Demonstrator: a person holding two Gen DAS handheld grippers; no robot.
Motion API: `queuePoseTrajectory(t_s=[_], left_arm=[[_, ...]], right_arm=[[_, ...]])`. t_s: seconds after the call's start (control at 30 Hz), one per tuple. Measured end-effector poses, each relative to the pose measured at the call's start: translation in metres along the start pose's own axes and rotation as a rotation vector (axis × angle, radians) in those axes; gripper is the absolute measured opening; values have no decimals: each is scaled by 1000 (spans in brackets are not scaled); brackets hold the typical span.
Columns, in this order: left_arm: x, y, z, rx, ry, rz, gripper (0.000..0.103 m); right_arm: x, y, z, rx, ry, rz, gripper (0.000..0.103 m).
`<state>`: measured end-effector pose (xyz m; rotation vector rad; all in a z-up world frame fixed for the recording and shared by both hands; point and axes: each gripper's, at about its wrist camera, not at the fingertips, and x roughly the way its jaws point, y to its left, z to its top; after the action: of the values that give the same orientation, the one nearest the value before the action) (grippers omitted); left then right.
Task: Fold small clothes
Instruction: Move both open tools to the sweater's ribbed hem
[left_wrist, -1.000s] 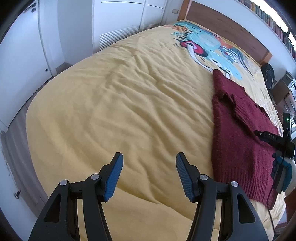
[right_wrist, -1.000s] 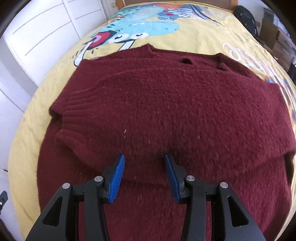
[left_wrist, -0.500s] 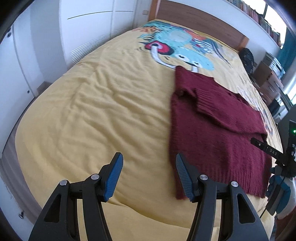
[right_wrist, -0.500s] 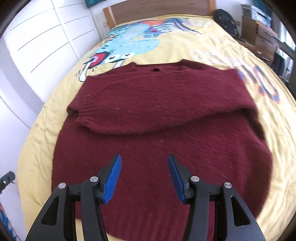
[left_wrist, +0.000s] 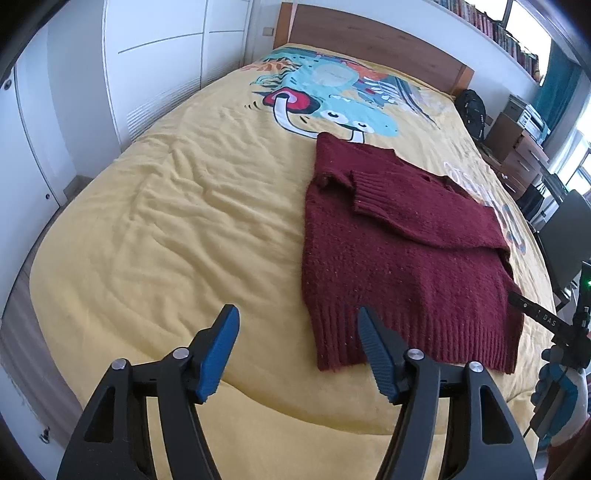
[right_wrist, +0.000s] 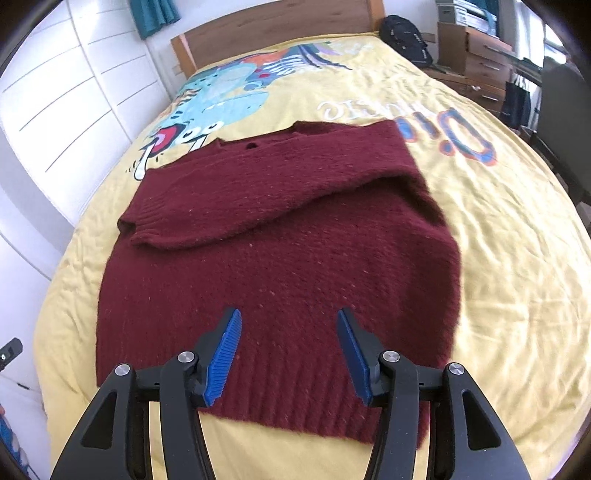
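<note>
A dark red knitted sweater (left_wrist: 399, 243) lies flat on the yellow bedspread (left_wrist: 177, 229), both sleeves folded across its chest. In the right wrist view the sweater (right_wrist: 280, 251) fills the middle, ribbed hem nearest me. My left gripper (left_wrist: 297, 350) is open and empty, above the bedspread just left of the hem's left corner. My right gripper (right_wrist: 288, 354) is open and empty, above the middle of the hem. The right gripper's body shows at the right edge of the left wrist view (left_wrist: 554, 325).
The bedspread (right_wrist: 498, 229) has a cartoon print near the wooden headboard (left_wrist: 369, 40). White wardrobe doors (left_wrist: 147, 59) stand on the left. A black backpack (right_wrist: 404, 37), wooden drawers (right_wrist: 480, 55) and a dark chair (right_wrist: 561, 122) stand on the right of the bed.
Both grippers have pulled back toward the foot of the bed and risen. The left one has swung right toward the sweater. The right jaws have opened wider.
</note>
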<state>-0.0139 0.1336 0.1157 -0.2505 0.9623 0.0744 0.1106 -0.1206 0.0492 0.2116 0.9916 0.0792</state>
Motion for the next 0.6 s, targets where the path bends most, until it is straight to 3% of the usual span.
queuePoseTrajectory(t_s=[0.23,0.6], left_arm=[[-18,-13,-10,41,-19,2,62],[-32,-19,-15,55,-41,11,73]], right_arm=[[-25,-18,-14,37,-20,2,61],[-40,-51,-31,97,-21,-7,67]])
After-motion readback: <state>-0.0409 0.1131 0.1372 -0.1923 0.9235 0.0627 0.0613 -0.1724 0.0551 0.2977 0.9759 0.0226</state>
